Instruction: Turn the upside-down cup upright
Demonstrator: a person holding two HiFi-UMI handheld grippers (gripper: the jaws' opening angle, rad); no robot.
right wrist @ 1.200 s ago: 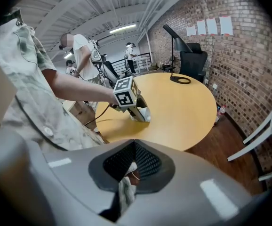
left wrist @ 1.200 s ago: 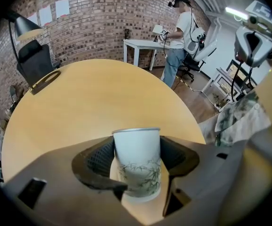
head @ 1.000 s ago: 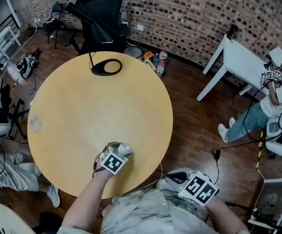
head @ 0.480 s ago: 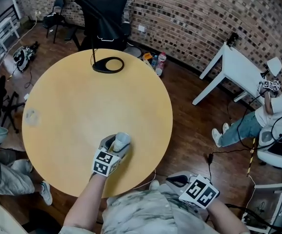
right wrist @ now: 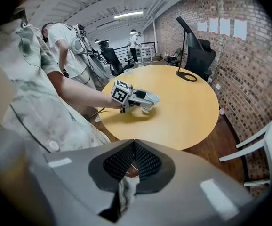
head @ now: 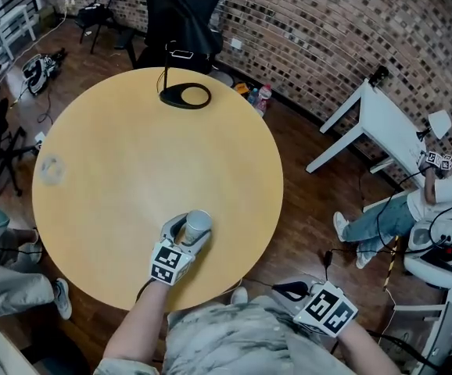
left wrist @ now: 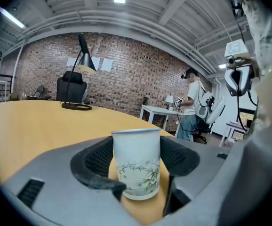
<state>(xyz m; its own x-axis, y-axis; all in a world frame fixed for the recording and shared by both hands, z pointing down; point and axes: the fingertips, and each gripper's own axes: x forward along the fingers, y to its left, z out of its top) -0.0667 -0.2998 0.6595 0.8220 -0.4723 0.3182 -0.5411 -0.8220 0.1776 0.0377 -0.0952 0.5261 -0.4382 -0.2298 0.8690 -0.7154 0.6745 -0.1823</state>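
Observation:
A white paper cup [head: 197,223] with a green bamboo print stands upright, rim up, near the front edge of the round yellow table [head: 132,162]. My left gripper [head: 188,229] is shut on it. In the left gripper view the cup [left wrist: 137,164] sits between both black pads, its base just over the tabletop. The right gripper view shows the cup [right wrist: 147,108] and the left hand from the side. My right gripper [head: 285,289] hangs off the table by my body, its jaws [right wrist: 133,147] together with nothing held.
A black desk lamp's ring base [head: 184,95] sits at the table's far edge, with a black office chair [head: 181,14] behind it. A white side table [head: 382,116] and a seated person [head: 414,201] are at the right. People's legs show at the left.
The left gripper has turned and lifted slightly, bringing the cup from a tilted pose to upright. The right gripper has barely shifted.

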